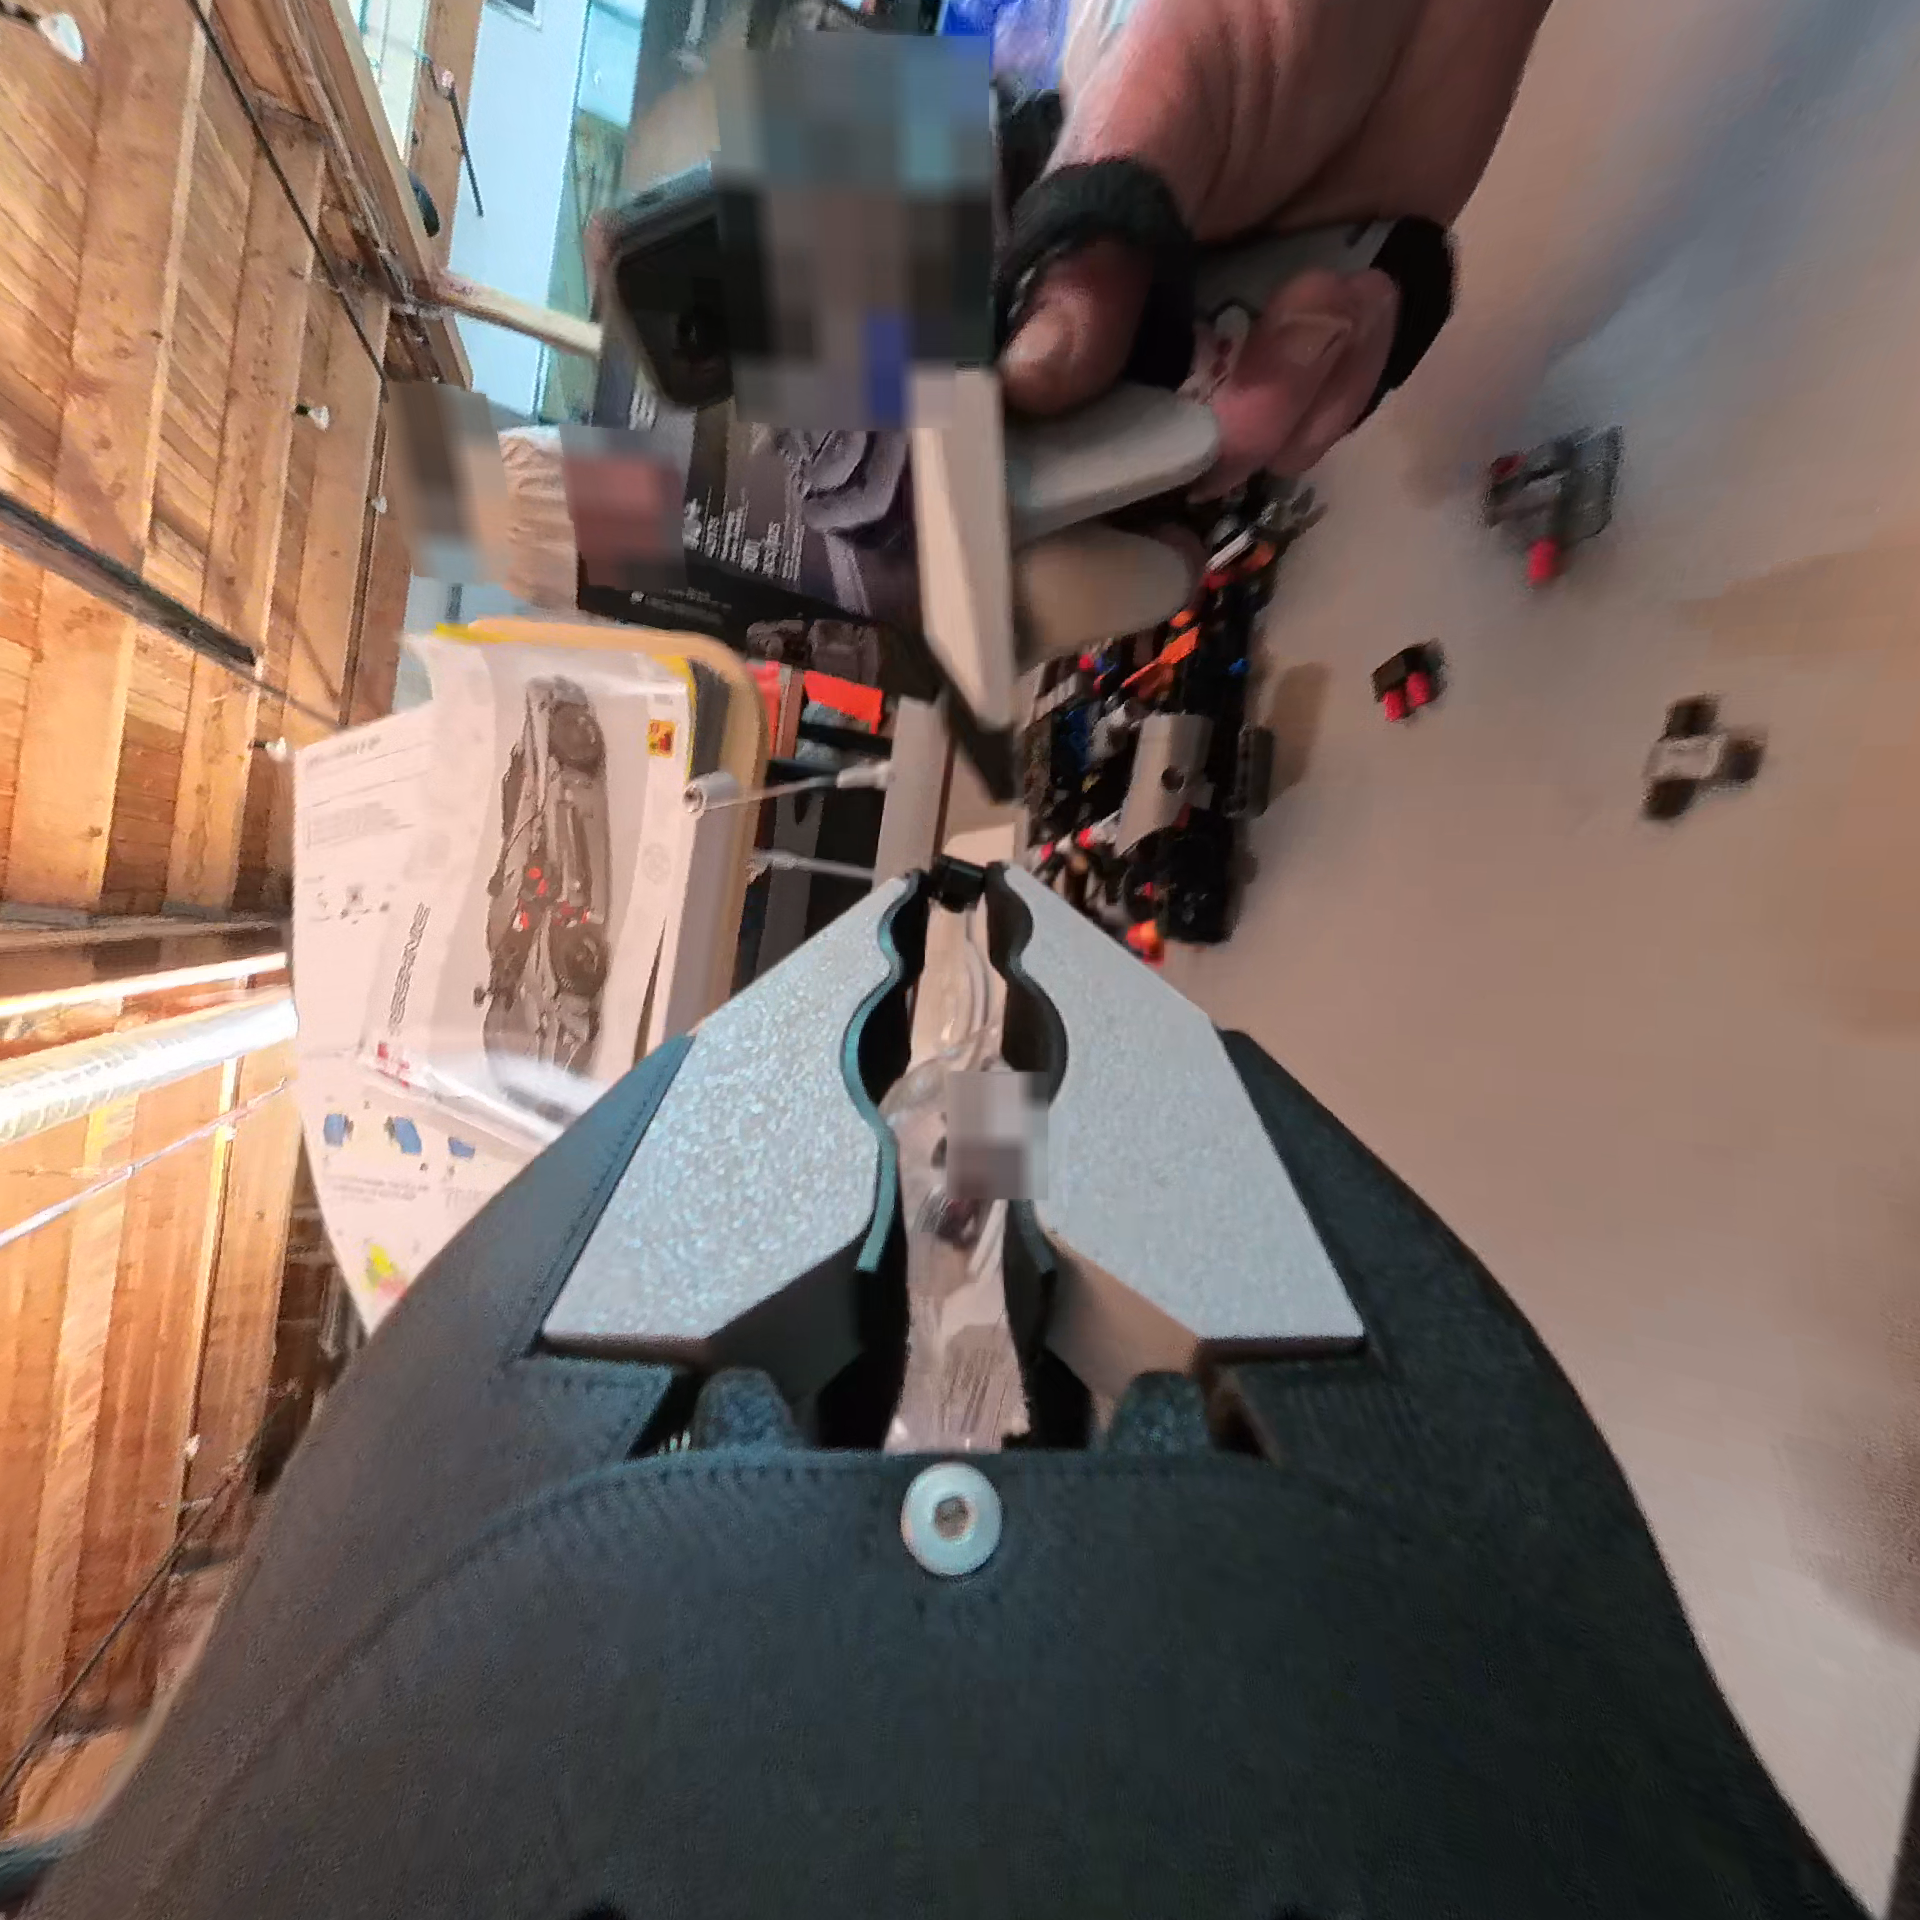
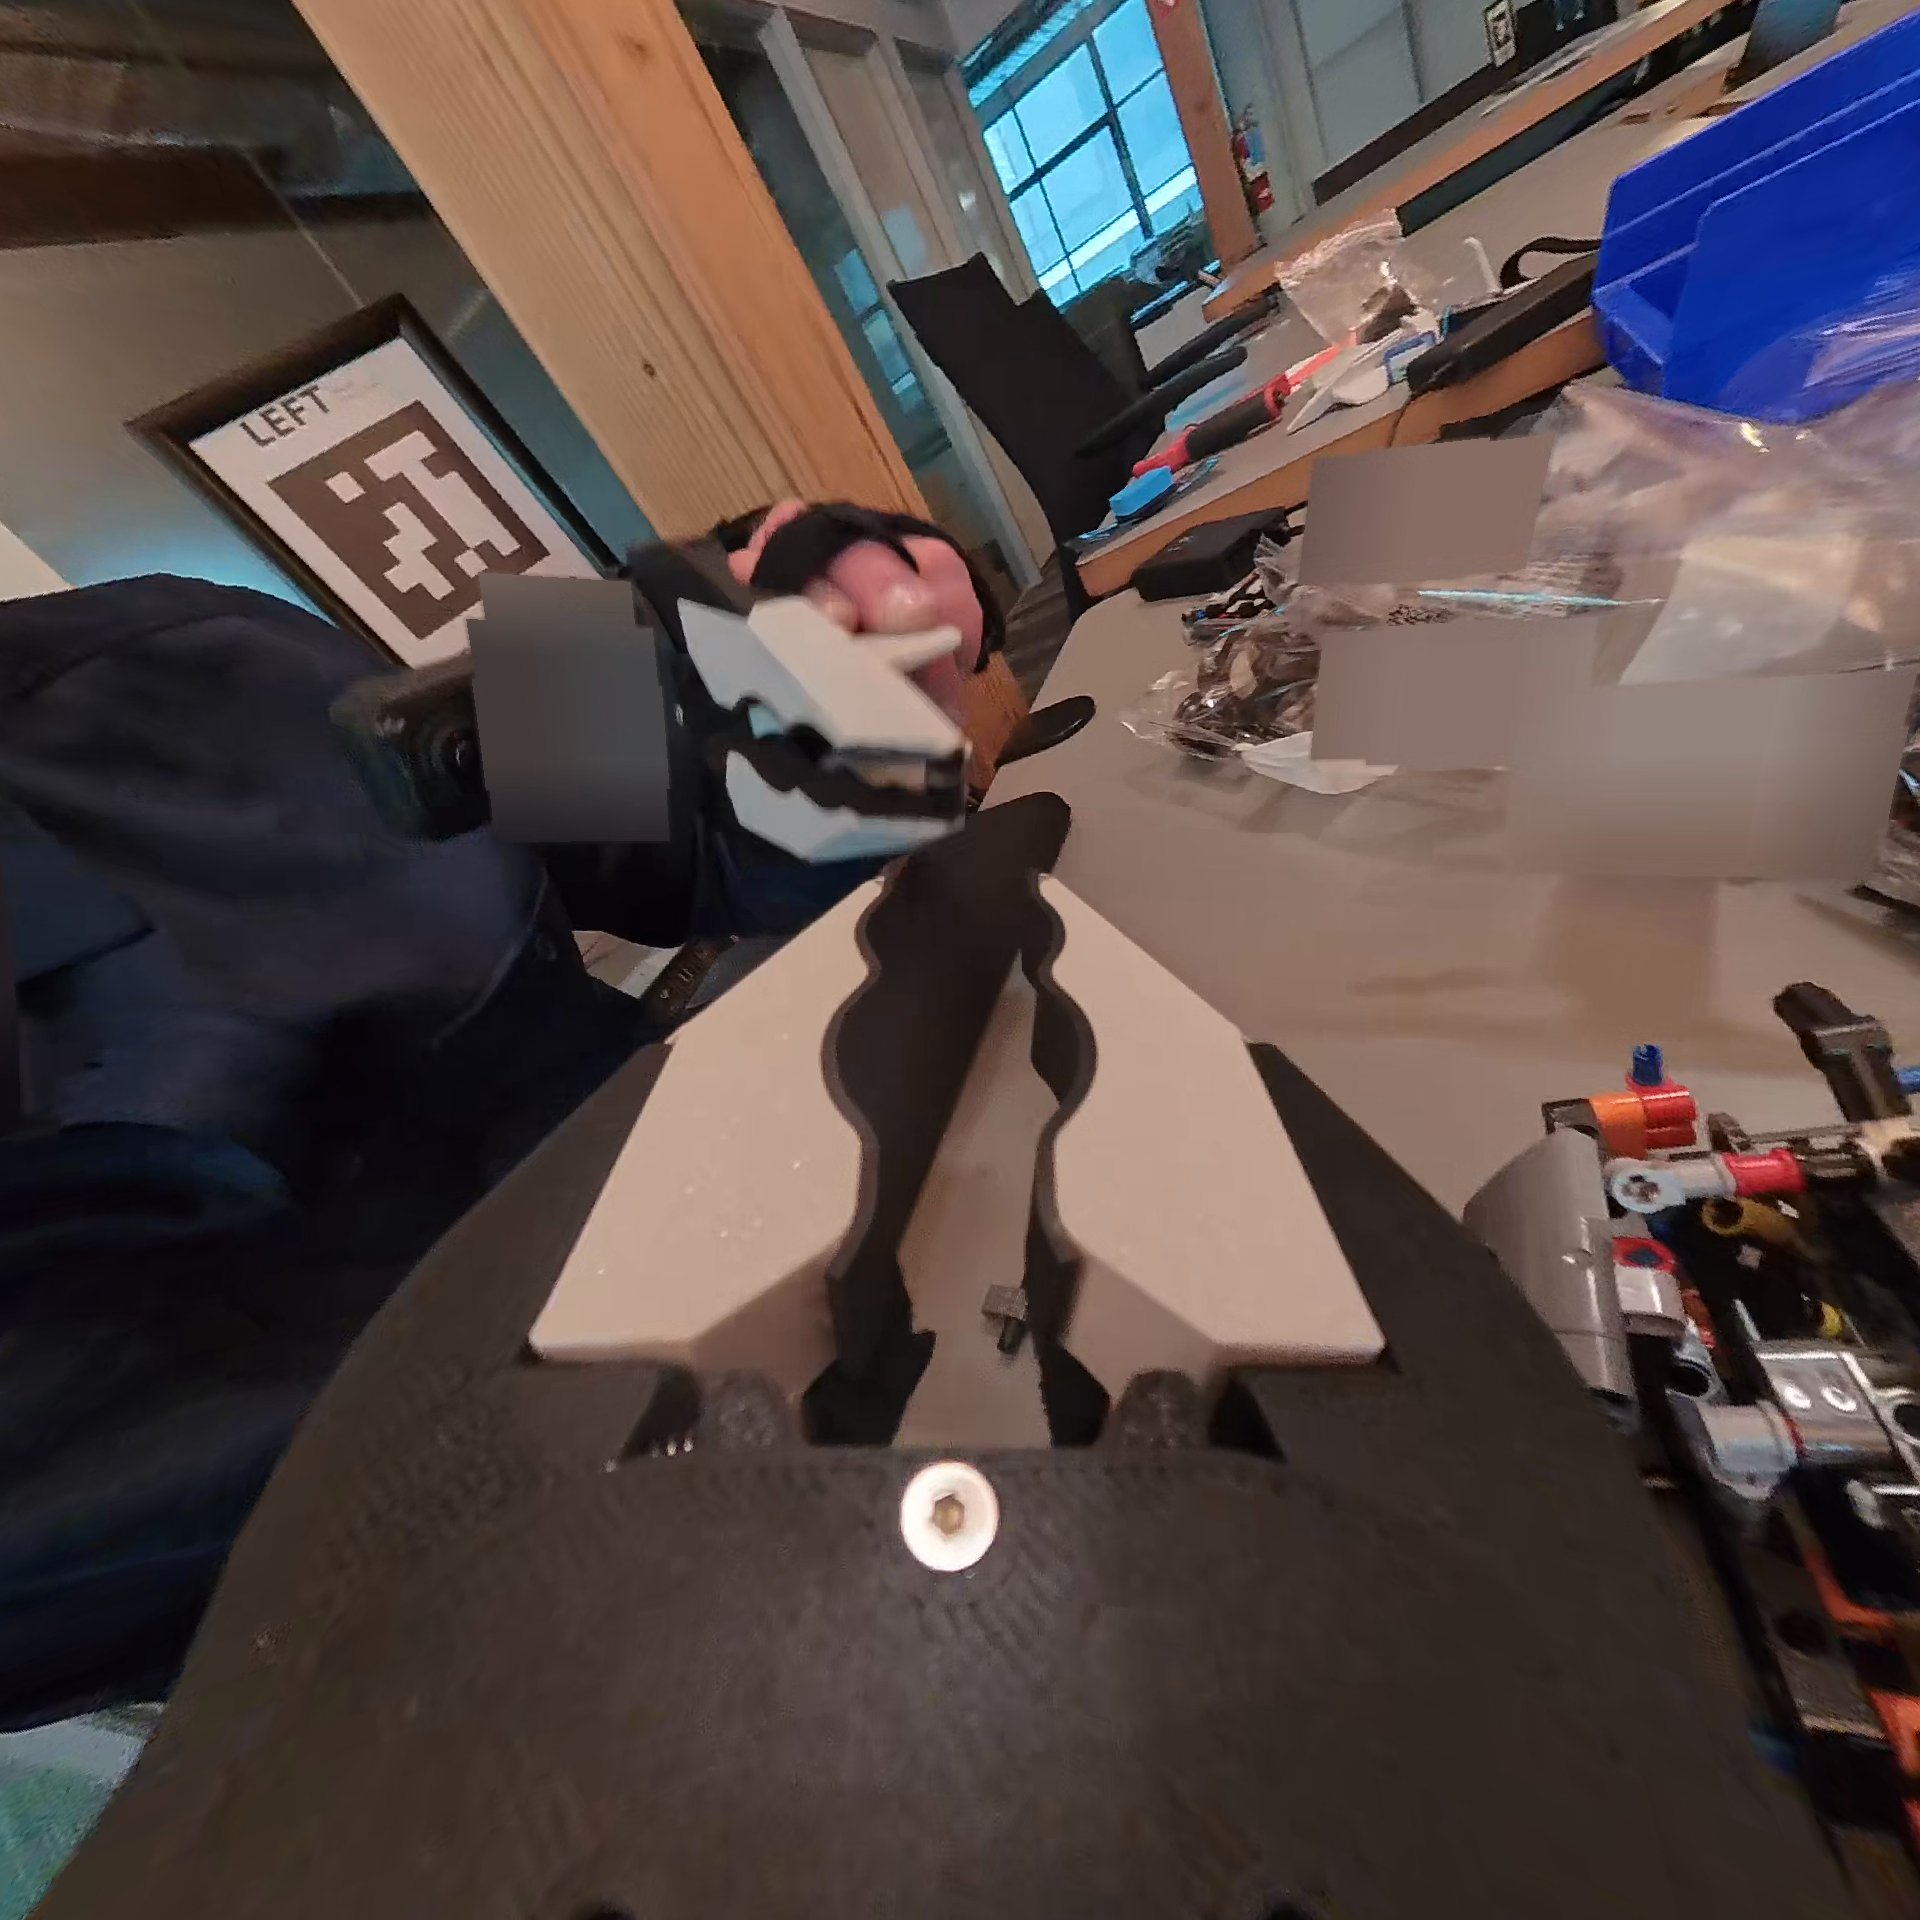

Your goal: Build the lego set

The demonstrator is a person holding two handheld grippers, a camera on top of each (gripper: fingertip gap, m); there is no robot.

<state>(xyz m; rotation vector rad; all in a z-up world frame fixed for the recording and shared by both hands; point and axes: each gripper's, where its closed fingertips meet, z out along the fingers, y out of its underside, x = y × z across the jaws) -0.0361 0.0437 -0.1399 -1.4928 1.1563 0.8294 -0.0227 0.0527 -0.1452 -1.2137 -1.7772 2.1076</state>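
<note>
Left gripper (image 1: 964, 881) pinches a small, seemingly knobby black piece (image 1: 954, 883).

The half-built model (image 2: 1766, 1299) sits on the table (image 2: 1351, 935), right of the right gripper (image 2: 971, 831). Bags of parts (image 2: 1236, 675) lie behind it. The left gripper (image 2: 935, 779) hangs just beyond the right gripper's tips.

Black hand-held gripper (image 2: 961, 883), grey fingers (image 2: 727, 1174)

grippers: 2 | lego chassis (image 1: 1143, 790): 1 | loose lego clusters (image 1: 1553, 499): 3 | instruction booklet (image 1: 499, 894): 1
</note>
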